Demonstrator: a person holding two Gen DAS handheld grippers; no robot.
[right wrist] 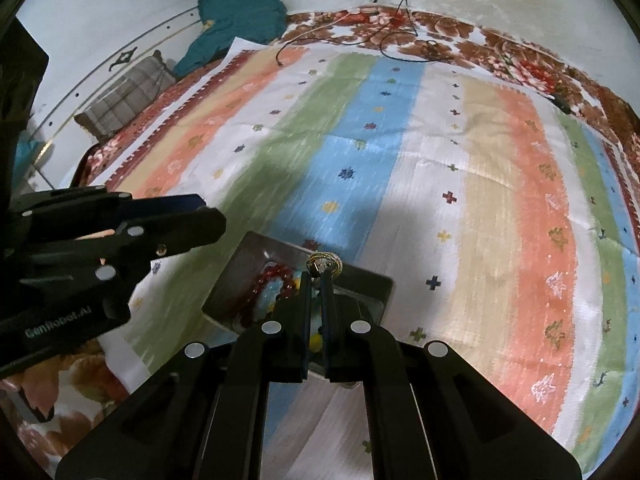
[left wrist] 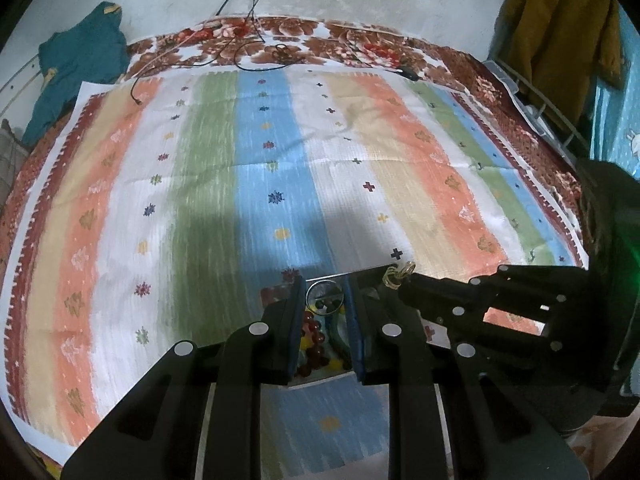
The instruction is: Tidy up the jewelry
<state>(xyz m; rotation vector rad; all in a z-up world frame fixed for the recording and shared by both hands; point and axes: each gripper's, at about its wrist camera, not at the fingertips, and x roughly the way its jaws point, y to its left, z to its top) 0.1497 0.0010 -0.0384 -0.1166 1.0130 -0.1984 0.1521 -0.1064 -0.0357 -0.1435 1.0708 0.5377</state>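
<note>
Left gripper [left wrist: 323, 304]: the jaws stand slightly apart over a shallow metal tray [right wrist: 372, 280] that lies on the striped cloth [left wrist: 224, 168]. Between the jaws a small round lidded tin [left wrist: 325, 295] shows; whether the pads press on it or on the tray rim cannot be told.

Tray contents: a string of dark red beads [right wrist: 269, 280], plus yellow and pale blue pieces too small to identify. The beads are judged loose and flexible; they will drape and slide when lifted, so take them at one bead or scoop the strand.

Right gripper [right wrist: 317, 271]: the jaws are clenched on a small gold-coloured bangle stack [right wrist: 326, 262], pinched at the fingertips and held just above the far edge of the tray. In the left wrist view the same piece appears at the right gripper's tip, beside the tray's far corner.

Handling judgement: the bangles are light, stiff, thin and smooth, so they can twist or slip out of a pinch. Grip across the rim, not the open centre, with steady pressure. Lower fully into the tray before release, to prevent rolling onto the cloth.
</note>
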